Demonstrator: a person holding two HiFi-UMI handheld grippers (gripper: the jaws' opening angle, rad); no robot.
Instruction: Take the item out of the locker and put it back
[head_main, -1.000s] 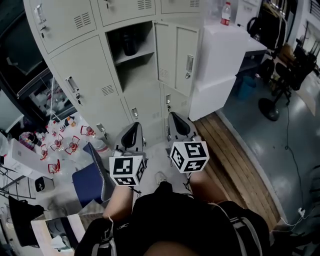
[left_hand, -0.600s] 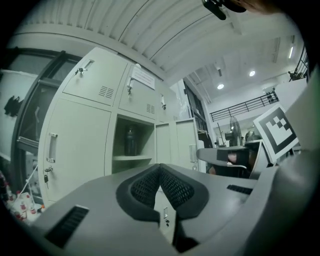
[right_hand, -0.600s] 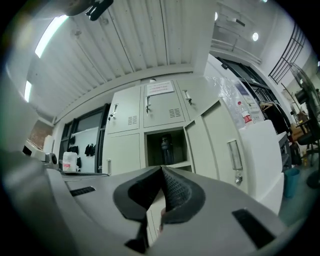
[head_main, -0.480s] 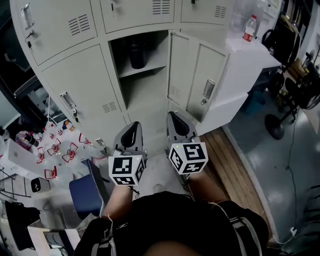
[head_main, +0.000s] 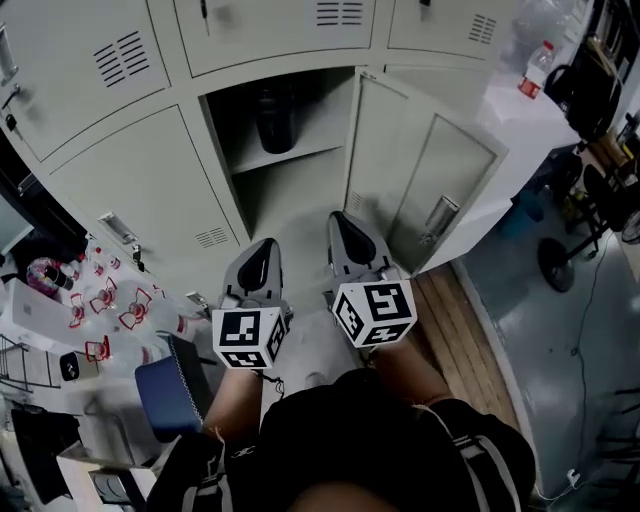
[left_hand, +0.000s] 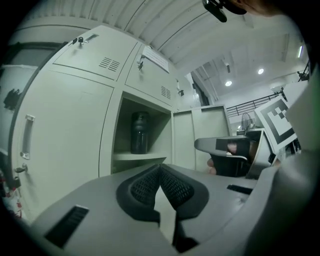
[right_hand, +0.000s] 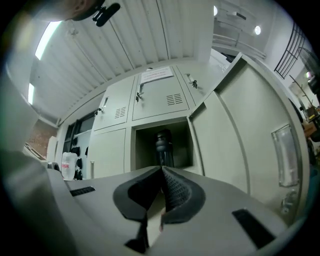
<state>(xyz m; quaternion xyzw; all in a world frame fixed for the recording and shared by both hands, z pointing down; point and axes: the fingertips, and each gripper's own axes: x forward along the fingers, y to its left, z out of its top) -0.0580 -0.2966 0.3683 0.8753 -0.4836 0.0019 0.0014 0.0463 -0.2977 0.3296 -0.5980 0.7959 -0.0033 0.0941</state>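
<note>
Closer to the locker (head_main: 120, 190) than a second ago, with its open compartment (head_main: 300, 185) and the dark bottle (head_main: 274, 118) inside now larger and nearer the middle of the head view. Carried forward too, the left tool (head_main: 265, 245) and right tool (head_main: 337, 218), tips now against the foot of that compartment rather than the closed doors below it. Pushed out toward the top right corner, the white worktop (head_main: 515, 115) and its clear bottle (head_main: 537, 68); slid lower left, the blue chair (head_main: 165, 395).

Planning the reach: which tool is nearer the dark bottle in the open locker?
Right, slightly. The right tool is further forward, pointing straight at the bottle; the left tool is further back, with the bottle a little to its left.
</note>
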